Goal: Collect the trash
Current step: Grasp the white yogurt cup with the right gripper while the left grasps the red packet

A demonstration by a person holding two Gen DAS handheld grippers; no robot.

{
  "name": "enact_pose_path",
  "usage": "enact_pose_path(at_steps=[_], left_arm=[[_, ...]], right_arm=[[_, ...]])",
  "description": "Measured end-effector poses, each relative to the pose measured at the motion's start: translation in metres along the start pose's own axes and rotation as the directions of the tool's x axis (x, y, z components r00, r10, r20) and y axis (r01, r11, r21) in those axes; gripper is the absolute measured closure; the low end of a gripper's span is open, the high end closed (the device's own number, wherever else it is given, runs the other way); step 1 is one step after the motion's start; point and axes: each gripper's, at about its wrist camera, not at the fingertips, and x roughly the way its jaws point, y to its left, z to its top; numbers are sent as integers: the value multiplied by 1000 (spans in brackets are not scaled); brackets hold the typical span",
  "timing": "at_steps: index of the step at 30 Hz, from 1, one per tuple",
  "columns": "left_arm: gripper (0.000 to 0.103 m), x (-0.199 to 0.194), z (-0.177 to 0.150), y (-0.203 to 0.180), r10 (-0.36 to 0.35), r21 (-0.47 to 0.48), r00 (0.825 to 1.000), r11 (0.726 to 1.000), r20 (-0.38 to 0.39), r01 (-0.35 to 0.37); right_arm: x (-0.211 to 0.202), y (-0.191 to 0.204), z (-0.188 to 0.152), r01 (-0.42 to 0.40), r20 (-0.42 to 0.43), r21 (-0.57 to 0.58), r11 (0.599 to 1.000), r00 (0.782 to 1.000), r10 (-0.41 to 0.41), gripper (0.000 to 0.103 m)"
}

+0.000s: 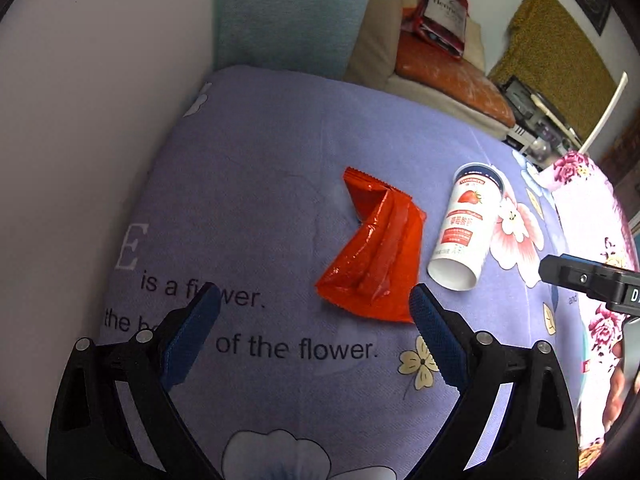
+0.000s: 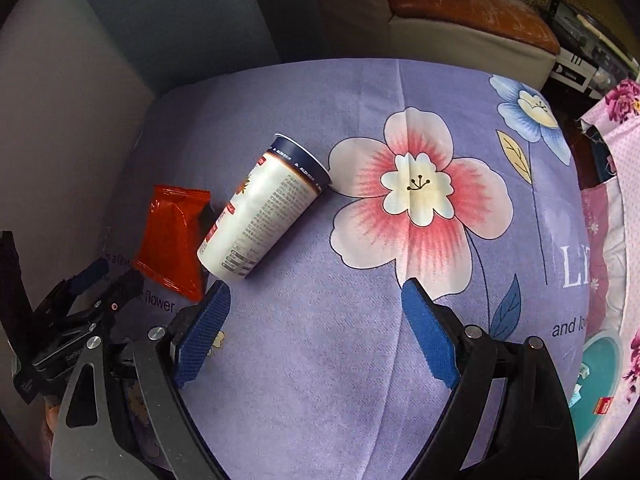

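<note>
1. Left wrist view shows the purple flowered bedsheet (image 1: 260,168) spread wide under both tongs; it is the surface everything lies on, and both pieces of trash lie on it, so by my reading nothing has been collected yet.
2. No bin or bag for the trash shows in either view, so where the pieces must go I cannot tell.
3. White yogurt cup (image 1: 466,226) lies on its side, ahead and to the right of the left gripper (image 1: 314,308); in the right wrist view the same cup (image 2: 264,216) lies ahead and to the left of the right gripper (image 2: 316,300), just beyond its left pad.
4. Red wrapper (image 1: 376,248), crumpled, lies just ahead of the left gripper, its near corner close to the right pad; it sits just beside the cup.
5. Both grippers are released, jaws spread wide with only sheet between the blue pads, so grasping and carrying away both pieces is left to do.
</note>
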Motion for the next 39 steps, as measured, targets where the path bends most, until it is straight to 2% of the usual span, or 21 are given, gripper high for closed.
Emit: enact_pose_path(at_steps=[8,13,15,16,18,20,24,27,32,33,34,37,39], left_arm=[[8,8,8,17,3,3,1000,1000,-12,-3],[8,9,7,21,-19,-9,1000,1000,-22,19],[8,10,7,16,-26,3,999,1000,-25,26],[8,11,8,14,-27,11,999,1000,-26,27],[8,14,8,8,-27,22,999,999,-36,28],[8,16,8,2,-32,28,999,999,-44,33],[8,22,10,-14,-32,52,998,998,-46,34],[8,26,13,-29,1,86,999,996,-40,2],[8,39,19,-48,-2,90,999,996,-49,6],[9,42,20,-51,3,95,999,996,-48,2],[15,44,20,-54,9,101,999,995,-47,-4],[38,49,19,-62,17,113,998,994,-60,-10],[44,51,17,-66,30,114,998,993,-57,-23]], right_arm=[[34,23,38,-57,-29,34,998,998,58,20],[53,25,47,-49,-37,73,996,998,52,20],[58,23,48,-54,-38,93,994,998,58,27],[61,22,48,-64,-43,97,993,997,69,41],[63,20,47,-102,-48,110,989,993,108,45],[64,16,49,-97,-46,94,991,994,101,49],[50,6,40,-66,-23,76,995,997,68,49],[38,-1,29,-40,6,63,997,999,40,49],[16,-5,2,44,87,10,999,995,-44,49],[14,-5,-2,45,90,6,999,995,-46,49],[13,-7,-7,42,89,6,999,995,-42,49],[4,-21,-17,47,102,5,999,994,-47,49],[0,-29,-24,44,108,6,999,993,-44,49]])
